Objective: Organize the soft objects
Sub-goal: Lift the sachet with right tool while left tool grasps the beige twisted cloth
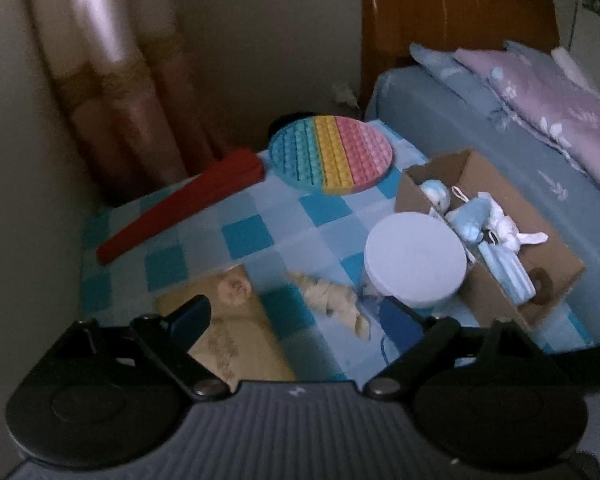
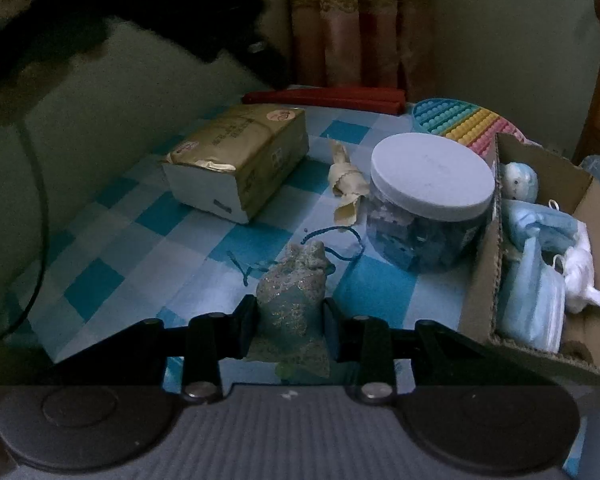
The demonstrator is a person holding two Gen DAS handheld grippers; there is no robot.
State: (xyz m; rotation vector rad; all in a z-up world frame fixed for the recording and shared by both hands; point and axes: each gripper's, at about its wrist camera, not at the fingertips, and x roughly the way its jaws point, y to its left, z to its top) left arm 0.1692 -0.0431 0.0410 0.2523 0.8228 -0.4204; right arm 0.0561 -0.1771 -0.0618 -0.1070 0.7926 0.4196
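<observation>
A: Right tool [image 2: 288,322] is pinching a glittery teal drawstring pouch [image 2: 292,292]; its base is lying on the checked counter [image 2: 112,248], cord trailing toward the lidded jar [image 2: 428,208].

B: Left tool [image 1: 296,320] is hanging wide, gripping nothing. The jar is hiding part of the cardboard box [image 1: 496,216]; blur is obscuring its masks and plush.

Checkered tablecloth [image 2: 148,248] bears tissue pack [image 2: 240,160], jar [image 2: 428,216], cardboard box [image 2: 484,280].
</observation>
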